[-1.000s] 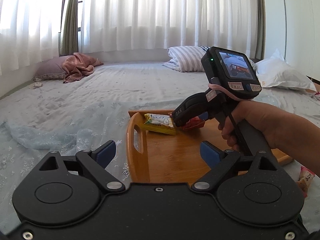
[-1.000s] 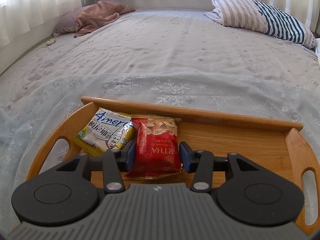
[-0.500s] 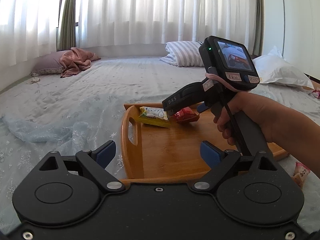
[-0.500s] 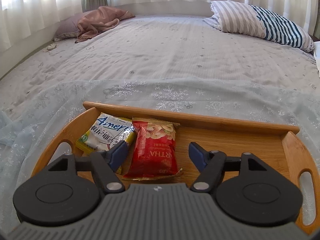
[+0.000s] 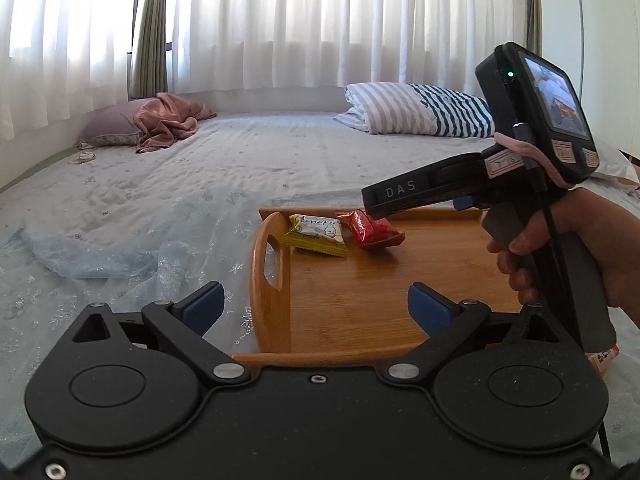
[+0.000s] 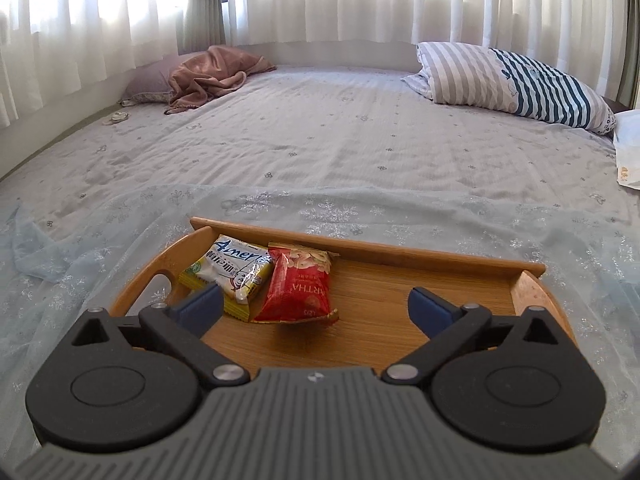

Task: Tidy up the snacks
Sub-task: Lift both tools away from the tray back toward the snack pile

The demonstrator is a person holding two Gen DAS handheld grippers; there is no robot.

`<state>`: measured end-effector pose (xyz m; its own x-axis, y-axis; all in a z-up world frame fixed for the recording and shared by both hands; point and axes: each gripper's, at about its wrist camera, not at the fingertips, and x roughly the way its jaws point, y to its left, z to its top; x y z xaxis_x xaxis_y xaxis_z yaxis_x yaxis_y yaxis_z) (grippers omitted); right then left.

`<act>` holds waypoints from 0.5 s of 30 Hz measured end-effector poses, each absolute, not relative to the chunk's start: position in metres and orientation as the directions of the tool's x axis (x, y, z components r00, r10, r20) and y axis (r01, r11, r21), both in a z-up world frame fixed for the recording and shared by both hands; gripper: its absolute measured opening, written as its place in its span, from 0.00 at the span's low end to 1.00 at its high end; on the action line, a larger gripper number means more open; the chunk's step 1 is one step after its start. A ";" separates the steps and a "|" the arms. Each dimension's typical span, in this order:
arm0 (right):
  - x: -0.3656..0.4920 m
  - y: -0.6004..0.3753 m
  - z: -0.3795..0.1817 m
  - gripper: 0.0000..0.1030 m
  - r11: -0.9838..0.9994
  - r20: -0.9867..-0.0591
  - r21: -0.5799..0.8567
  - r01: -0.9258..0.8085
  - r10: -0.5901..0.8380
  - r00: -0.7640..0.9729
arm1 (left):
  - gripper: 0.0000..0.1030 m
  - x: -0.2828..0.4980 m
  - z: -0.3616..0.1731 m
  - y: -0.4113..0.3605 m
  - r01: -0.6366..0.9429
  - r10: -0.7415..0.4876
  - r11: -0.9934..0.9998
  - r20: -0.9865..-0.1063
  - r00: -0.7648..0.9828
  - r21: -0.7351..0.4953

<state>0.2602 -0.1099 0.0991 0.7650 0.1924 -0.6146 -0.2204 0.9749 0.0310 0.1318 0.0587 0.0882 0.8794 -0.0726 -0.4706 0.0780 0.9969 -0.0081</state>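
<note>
A wooden tray [image 5: 340,304] [image 6: 420,312] lies on the bed. In its far left corner lie a yellow snack packet [image 5: 316,235] [image 6: 230,270] and a red snack packet [image 5: 374,229] [image 6: 298,288], side by side. My right gripper [image 6: 314,306] is open and empty, raised above the tray just behind the red packet; it also shows in the left wrist view [image 5: 460,188]. My left gripper [image 5: 316,308] is open and empty over the tray's near left edge. Another snack packet [image 5: 602,356] lies on the bed at the right, mostly hidden by the hand.
A striped pillow [image 6: 516,80] and a white pillow [image 6: 628,148] lie at the far right. A purple pillow with a pink cloth [image 6: 208,76] lies at the far left. A sheer blue cloth [image 5: 120,256] covers the bed around the tray. Curtains hang behind.
My right gripper opened, let go of the red packet onto the tray beside the yellow one, and drew back and up. My left gripper stayed open, shifting slightly.
</note>
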 end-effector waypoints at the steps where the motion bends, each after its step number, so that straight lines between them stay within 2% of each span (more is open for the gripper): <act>1: 0.256 -0.112 0.101 1.00 0.976 -0.611 0.030 -0.218 0.191 0.769 | 0.98 0.130 0.089 0.058 0.075 -0.071 0.997 -0.471 0.879 -0.011; 8: 0.222 -0.142 0.112 1.00 0.978 -0.601 0.102 -0.183 0.207 0.772 | 0.99 0.126 0.092 0.050 0.023 -0.015 1.000 -0.476 0.880 0.010; 15: 0.182 -0.168 0.125 1.00 0.994 -0.569 0.028 -0.110 0.106 0.815 | 1.00 0.114 0.095 0.048 0.017 -0.010 1.000 -0.472 0.882 0.012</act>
<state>0.1821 -0.1684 0.1255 0.8151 0.1064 -0.5694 -0.1102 0.9935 0.0279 0.1145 0.0481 0.0946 0.8817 -0.0096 -0.4717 0.0172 0.9998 0.0118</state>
